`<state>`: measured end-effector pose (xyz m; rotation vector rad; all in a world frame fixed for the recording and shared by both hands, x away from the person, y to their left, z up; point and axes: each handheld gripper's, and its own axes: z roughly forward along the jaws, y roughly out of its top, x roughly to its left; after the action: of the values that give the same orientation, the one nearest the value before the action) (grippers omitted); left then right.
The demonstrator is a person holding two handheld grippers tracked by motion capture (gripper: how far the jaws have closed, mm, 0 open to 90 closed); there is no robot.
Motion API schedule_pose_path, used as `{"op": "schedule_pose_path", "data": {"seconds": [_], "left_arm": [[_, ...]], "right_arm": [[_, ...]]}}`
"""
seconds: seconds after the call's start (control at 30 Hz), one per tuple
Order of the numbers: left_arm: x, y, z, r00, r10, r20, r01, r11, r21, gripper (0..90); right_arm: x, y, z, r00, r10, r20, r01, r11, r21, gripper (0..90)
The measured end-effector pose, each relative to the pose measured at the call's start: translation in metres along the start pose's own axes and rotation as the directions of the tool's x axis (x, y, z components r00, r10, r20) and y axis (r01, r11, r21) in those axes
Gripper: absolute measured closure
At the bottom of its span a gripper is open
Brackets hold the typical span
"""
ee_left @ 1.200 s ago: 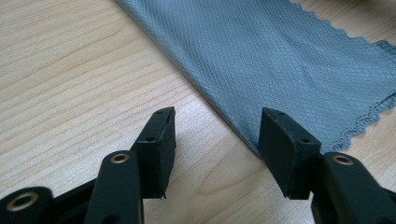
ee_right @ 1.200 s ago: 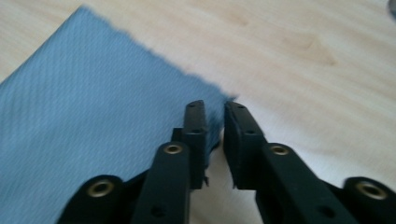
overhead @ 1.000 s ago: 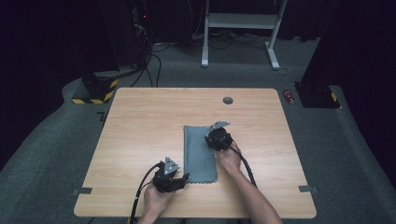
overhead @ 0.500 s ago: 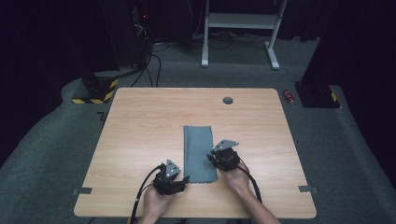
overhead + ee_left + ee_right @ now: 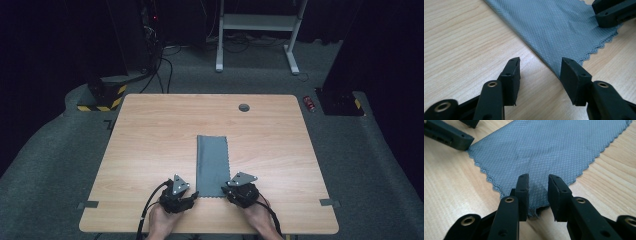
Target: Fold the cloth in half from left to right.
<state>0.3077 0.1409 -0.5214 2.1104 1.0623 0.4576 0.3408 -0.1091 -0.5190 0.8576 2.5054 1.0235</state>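
Observation:
A grey cloth (image 5: 212, 165) lies flat as a narrow strip on the wooden table (image 5: 150, 130), its scalloped short edge nearest me. My left gripper (image 5: 193, 196) rests at the near left corner. In the left gripper view that gripper (image 5: 540, 67) is open, and the cloth (image 5: 554, 27) corner reaches its right jaw. My right gripper (image 5: 226, 189) is at the near right corner. Seen in its own view, the right gripper (image 5: 538, 185) has its jaws narrowly apart, with the cloth (image 5: 554, 147) corner bunched between them.
A small round grommet (image 5: 244, 107) sits near the table's far edge. On the carpet beyond are cables (image 5: 160, 75), a white desk frame (image 5: 255, 22) and a red object (image 5: 310, 103). Bare wood lies left and right of the cloth.
My right gripper has come back from the cloth's far right corner along its right edge to the near right corner. The cloth now lies narrower. The left gripper has barely moved.

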Motion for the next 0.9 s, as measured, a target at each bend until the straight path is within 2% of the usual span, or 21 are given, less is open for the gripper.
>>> {"op": "schedule_pose_path", "data": {"seconds": [0.27,0.3,0.37,0.4,0.53,0.7,0.77,0.9], "left_arm": [[-0.003,-0.009,-0.012,0.9999,0.004,0.011,-0.005,0.9998,0.021,54.6],[-0.002,-0.008,-0.013,0.9999,0.017,0.004,-0.017,0.9996,0.023,54.6],[-0.001,-0.008,-0.012,0.9999,0.002,0.017,-0.002,0.9997,0.025,54.1],[0.000,-0.007,-0.012,0.9999,0.004,0.015,-0.004,0.9996,0.028,52.7],[0.007,-0.002,-0.008,0.9982,-0.046,0.040,0.044,0.9986,0.029,45.3],[0.016,0.013,-0.001,0.9968,-0.072,0.034,0.071,0.9974,0.013,43.5],[0.020,0.020,0.003,0.9975,-0.064,0.027,0.064,0.9979,0.005,43.4],[0.028,0.033,0.015,0.9950,-0.091,0.042,0.091,0.9959,0.001,42.6]], "right_arm": [[0.017,-0.005,-0.006,0.9996,-0.016,-0.025,0.016,1.000,-0.002,70.7],[0.017,-0.005,-0.006,0.9995,-0.017,-0.026,0.017,1.000,-0.006,70.6],[0.018,-0.005,-0.006,0.9995,-0.010,-0.031,0.010,1.000,0.000,70.2],[0.016,-0.004,-0.006,0.9992,-0.006,-0.038,0.006,1.000,0.001,69.7],[0.012,-0.003,-0.006,0.9989,0.011,-0.045,-0.011,1.000,0.000,68.9],[0.002,0.002,-0.007,0.9984,0.042,-0.039,-0.043,0.999,-0.024,69.1],[-0.003,0.004,-0.006,0.9981,0.051,-0.035,-0.052,0.998,-0.032,69.0],[-0.012,0.007,-0.004,0.9961,0.079,-0.038,-0.081,0.995,-0.049,68.8]]}}
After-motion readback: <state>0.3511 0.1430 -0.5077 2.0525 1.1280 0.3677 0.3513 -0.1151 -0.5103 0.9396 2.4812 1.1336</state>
